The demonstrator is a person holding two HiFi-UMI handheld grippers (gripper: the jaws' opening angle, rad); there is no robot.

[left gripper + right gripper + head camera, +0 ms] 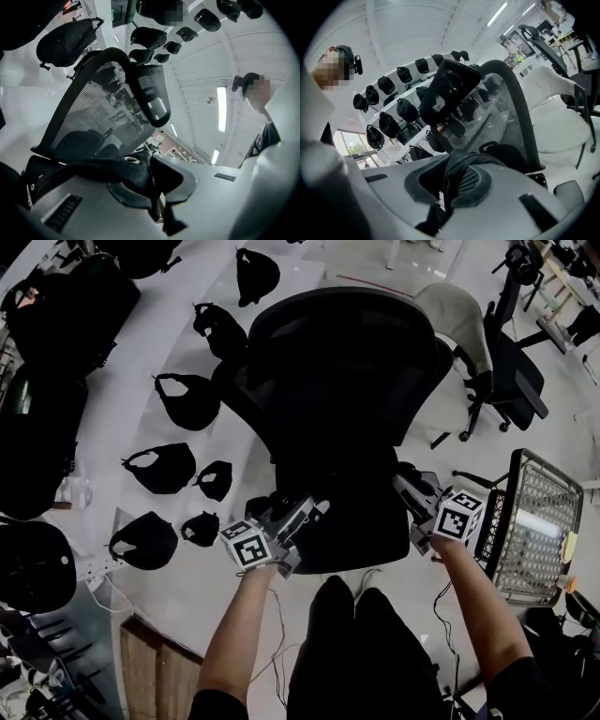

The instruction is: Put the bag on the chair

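Note:
A black mesh-backed office chair (pixel 328 371) stands right in front of me. The black bag (pixel 352 512) rests low over its seat, dark against dark, so its outline is hard to make out. My left gripper (pixel 302 515) is shut on a black strap of the bag with a metal eyelet (pixel 131 160). That strap (pixel 117 171) runs off to the left between the pads of the left gripper (pixel 157 190). My right gripper (pixel 414 495) is shut on a fold of the bag's black mesh fabric (pixel 464 176). The chair's backrest (pixel 508 112) and headrest (pixel 450 89) rise just beyond the right gripper (pixel 446 190).
Several black bags (pixel 161 468) lie on white shelving to the left. A grey and black office chair (pixel 473 334) stands at the back right. A wire basket (pixel 534 521) sits close by the right gripper. The person's dark trouser legs (pixel 366 643) are below.

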